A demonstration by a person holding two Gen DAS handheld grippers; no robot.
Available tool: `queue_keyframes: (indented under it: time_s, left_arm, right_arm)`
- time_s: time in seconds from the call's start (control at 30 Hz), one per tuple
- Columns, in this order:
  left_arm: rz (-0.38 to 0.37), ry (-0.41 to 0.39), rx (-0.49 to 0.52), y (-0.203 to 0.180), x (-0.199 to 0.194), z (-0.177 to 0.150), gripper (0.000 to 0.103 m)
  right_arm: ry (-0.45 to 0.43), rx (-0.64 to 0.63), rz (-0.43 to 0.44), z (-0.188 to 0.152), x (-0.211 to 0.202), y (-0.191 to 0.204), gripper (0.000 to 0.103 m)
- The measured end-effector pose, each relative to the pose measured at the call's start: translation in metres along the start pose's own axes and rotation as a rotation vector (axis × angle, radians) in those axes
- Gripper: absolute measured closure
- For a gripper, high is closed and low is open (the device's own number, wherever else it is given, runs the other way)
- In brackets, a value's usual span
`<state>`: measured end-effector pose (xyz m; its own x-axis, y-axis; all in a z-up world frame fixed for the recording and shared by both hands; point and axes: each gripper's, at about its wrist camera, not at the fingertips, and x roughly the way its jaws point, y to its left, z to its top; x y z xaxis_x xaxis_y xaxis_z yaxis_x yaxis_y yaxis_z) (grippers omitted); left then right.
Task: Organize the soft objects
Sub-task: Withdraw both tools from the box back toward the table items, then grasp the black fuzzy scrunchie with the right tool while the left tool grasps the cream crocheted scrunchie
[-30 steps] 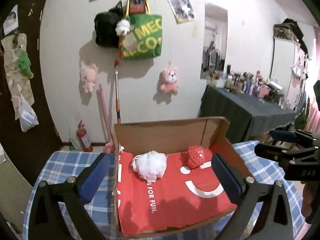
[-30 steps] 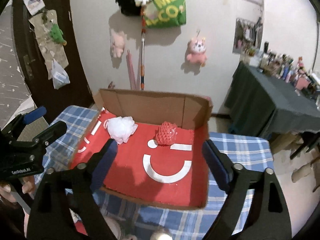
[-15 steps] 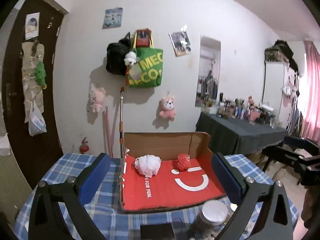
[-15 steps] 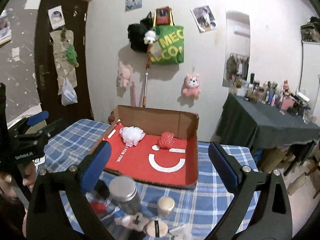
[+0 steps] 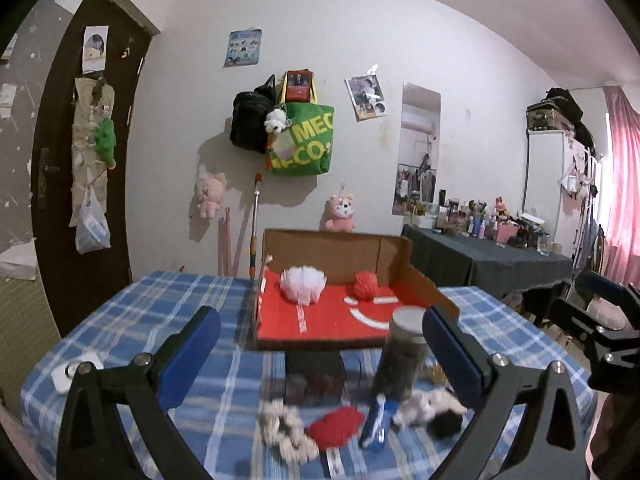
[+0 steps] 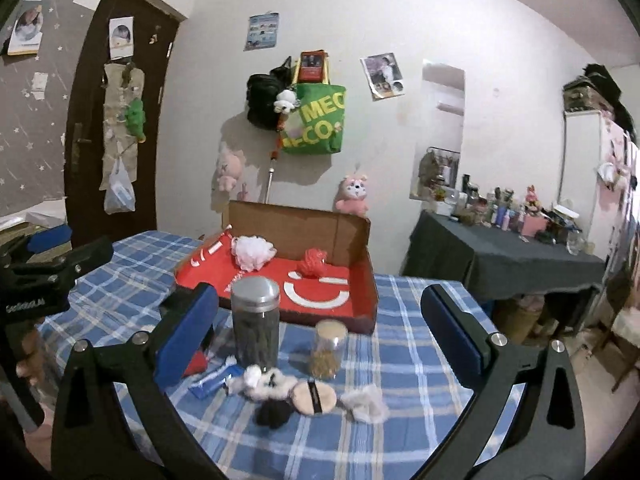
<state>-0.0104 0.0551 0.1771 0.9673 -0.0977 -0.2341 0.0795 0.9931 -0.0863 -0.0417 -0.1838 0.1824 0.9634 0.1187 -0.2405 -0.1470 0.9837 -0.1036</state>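
An open cardboard box with a red floor (image 5: 416,280) (image 6: 366,276) stands mid-table and holds a white bath puff (image 5: 302,283) (image 6: 253,253) and a red puff (image 5: 366,285) (image 6: 313,263). In front of it lie soft items: a red pad (image 5: 335,426), a white fluffy scrunchie (image 6: 267,380), a black scrunchie (image 6: 273,414), a round beige powder puff (image 6: 313,395) and a white fluffy piece (image 6: 366,402). My left gripper (image 5: 320,352) and right gripper (image 6: 320,332) are both open and empty, held above the table's near side.
A tall dark jar with a metal lid (image 6: 255,320) (image 5: 402,354), a small cork-lidded jar (image 6: 329,350) and a blue tube (image 6: 214,380) stand among the soft items. A white device (image 5: 74,370) lies at the left on the blue checked tablecloth (image 6: 400,312).
Both grippers have pulled back and away from the box, so the jars and loose soft items at the table's near side have come into view. Both stay open.
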Motion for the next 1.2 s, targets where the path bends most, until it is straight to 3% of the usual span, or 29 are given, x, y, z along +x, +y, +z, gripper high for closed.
queue_keyframes:
  time_s: [0.23,0.5,1.07,1.2]
  left_arm:
    - [0.020,0.040,0.002,-0.005,-0.007,-0.042,0.000]
    - [0.040,0.159,-0.018,0.007,0.009,-0.080,0.000]
    - [0.132,0.375,-0.011,0.040,0.067,-0.112,0.000]
    - [0.137,0.407,-0.014,0.045,0.079,-0.113,0.000]
  right_arm:
    - [0.102,0.034,0.014,-0.048,0.019,0.008,0.000]
    - [0.227,0.104,0.044,-0.090,0.051,0.007,0.000]
    - [0.352,0.113,0.081,-0.119,0.099,0.013,0.000]
    - [0.363,0.100,0.094,-0.121,0.106,0.016,0.013]
